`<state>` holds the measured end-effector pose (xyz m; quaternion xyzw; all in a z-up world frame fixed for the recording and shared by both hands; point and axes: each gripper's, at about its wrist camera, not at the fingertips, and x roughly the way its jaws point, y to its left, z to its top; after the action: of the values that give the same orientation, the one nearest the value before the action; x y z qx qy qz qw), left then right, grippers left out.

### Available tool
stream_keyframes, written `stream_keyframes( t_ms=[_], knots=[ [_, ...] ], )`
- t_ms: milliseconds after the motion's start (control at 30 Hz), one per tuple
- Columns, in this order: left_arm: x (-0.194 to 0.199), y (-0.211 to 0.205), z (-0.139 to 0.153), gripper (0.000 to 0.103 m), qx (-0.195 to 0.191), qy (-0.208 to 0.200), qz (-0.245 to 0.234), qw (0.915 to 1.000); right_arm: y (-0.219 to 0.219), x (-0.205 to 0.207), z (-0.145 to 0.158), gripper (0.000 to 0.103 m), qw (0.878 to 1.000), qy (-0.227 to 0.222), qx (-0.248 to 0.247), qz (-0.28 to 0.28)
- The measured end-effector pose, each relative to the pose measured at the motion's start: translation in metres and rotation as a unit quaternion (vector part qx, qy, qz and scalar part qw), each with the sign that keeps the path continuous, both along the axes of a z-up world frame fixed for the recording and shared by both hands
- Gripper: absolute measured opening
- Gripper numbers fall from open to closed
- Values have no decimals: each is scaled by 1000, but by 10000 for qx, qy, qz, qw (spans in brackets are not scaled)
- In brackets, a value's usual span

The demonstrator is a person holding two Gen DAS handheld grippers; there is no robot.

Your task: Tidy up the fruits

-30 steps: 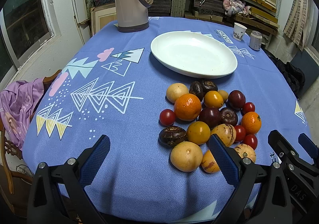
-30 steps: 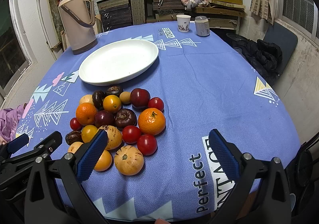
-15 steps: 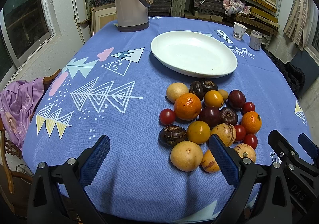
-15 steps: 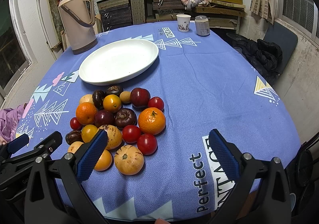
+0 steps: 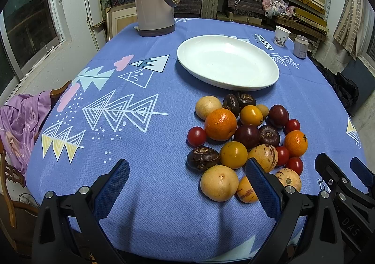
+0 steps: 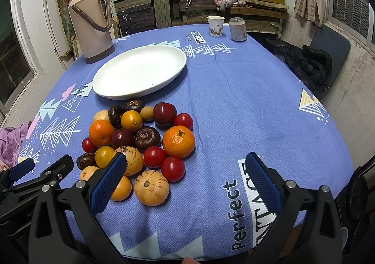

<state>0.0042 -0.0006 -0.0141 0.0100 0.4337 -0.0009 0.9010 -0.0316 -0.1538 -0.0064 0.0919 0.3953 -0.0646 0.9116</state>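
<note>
Some twenty round, firm, smooth-skinned mixed fruits [image 6: 138, 144] lie clustered on the blue-clothed surface [image 6: 246, 99] before an empty white oval plate [image 6: 140, 71]. Left tongs [image 5: 187, 189] and right tongs [image 6: 185, 181] gape wide, empty (grip gently across the middle; tomatoes bruise).

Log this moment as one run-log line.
left gripper open, empty | right gripper open, empty | fruit pile on tablecloth | plate empty

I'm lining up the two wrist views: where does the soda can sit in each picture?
Left wrist: the soda can stands at the far right of the table, right of the paper cup.
Right wrist: the soda can stands at top centre-right, again right of the paper cup.
Shared landmark: the white plate, empty, between can and fruit.
</note>
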Motion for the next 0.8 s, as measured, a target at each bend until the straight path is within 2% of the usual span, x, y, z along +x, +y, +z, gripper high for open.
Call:
stream_keyframes(
  t_ms=[267, 433, 567, 800],
  knots=[
    [-2, 0, -7, 100, -11, 14, -77, 10000, 1, -2, -4, 99, 9998, -33, -154, 118],
    [2, 1, -8, 100, 65, -90, -536, 9985, -12, 1, -4, 99, 9979, -151, -201, 593],
    [11, 8, -12, 100, -103, 28, -647, 9978, -22, 2, -12, 99, 9956, -146, -491, 781],
    [18, 14, -25, 100, 18, 67, -954, 9954, -19, 12, -28, 99, 9872, -30, -665, 1451]
  ],
)
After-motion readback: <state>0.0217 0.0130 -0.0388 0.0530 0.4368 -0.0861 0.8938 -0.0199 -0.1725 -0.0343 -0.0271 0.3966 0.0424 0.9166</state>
